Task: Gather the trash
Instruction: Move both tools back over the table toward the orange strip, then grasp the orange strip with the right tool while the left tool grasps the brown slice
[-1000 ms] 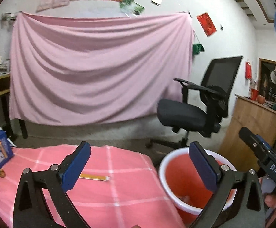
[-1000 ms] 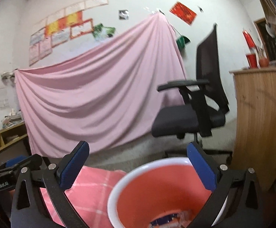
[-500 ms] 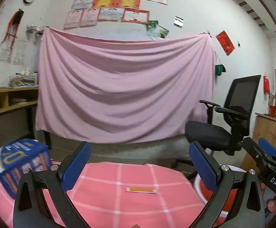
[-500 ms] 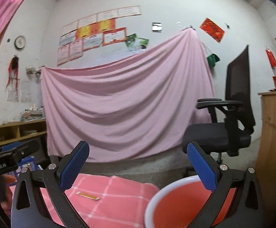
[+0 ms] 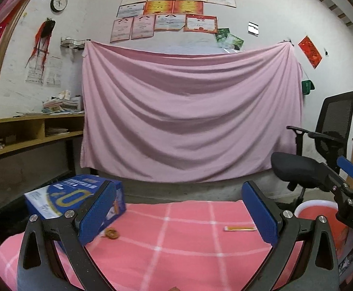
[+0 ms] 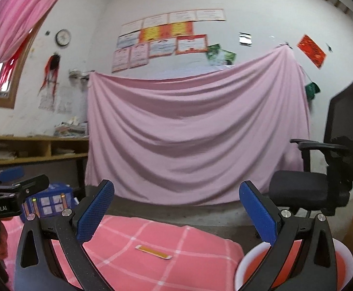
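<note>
A: We've got the pink checked tablecloth [image 5: 176, 249] under both tools and the red bin [image 6: 341, 264] low on our right, beside the table. Where's the trash?

B: Ahead of us, between the spread fingers of the right gripper [image 6: 176, 213]: a thin yellow wrapper strip [image 6: 153, 251] lying flat. A small brown scrap [image 5: 110, 233] sits by the blue box [image 5: 64, 197].

A: And our left gripper [image 5: 178, 212]?

B: Wide open too, both empty. We judge we're between pickups; next we lower onto the strip, which looks awkward to pinch.
</note>
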`<state>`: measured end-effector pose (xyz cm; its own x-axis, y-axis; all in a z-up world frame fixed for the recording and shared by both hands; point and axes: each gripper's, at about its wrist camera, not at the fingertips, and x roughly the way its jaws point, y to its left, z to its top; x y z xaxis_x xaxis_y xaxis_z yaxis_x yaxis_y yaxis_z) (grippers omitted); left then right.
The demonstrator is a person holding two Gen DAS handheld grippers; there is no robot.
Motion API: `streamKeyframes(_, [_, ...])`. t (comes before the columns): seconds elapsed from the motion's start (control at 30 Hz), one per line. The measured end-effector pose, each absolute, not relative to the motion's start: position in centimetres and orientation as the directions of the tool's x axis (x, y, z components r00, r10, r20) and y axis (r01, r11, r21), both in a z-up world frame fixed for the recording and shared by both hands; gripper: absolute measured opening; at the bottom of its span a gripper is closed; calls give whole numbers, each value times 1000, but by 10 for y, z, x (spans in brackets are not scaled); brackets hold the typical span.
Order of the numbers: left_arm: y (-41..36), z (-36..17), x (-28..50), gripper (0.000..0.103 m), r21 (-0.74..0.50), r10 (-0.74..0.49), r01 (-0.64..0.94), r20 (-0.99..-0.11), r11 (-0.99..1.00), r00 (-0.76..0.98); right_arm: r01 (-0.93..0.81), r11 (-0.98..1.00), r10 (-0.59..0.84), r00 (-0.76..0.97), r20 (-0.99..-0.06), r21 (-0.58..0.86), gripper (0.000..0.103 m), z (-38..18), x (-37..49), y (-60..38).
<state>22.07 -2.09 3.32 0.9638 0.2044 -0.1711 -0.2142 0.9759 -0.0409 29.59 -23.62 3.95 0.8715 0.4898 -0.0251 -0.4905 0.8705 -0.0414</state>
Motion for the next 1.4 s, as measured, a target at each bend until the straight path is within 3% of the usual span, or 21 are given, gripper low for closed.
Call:
streamKeyframes(0.27, [1,19,216,101,12,249,-254,-244,967,937,-537,838,528,843,-107,-99,103,26,305,-205])
streamKeyframes(0.47, [23,2,232,101,9,273,-290,-365,957,890,-560,822,518,811,-272,-105,103,14,326,-190])
streamKeyframes(0.7, [52,-21,256,101,-77,231,-319,-535,945,813,-581,813,489,717,-497,-36,103,-8,370,-176])
streamKeyframes(0.87, [66,-29,263,98,-135,185,-324,-593,936,783,-598,802,459,599,-656,15,87,-30,405,-166])
streamKeyframes(1.17, [81,-38,280,72,-151,165,-351,-672,924,722,-631,775,396,445,-803,33,83,-62,447,-152])
streamKeyframes(1.2, [81,-38,283,68,-147,163,-350,-679,925,716,-632,773,396,423,-815,48,81,-66,450,-152])
streamKeyframes(1.23, [81,-39,286,67,-145,161,-349,-684,926,711,-635,770,396,400,-826,61,70,-70,452,-150])
streamKeyframes(1.4, [80,-46,304,63,-135,143,-343,-725,930,673,-664,741,433,357,-828,101,56,-69,448,-149])
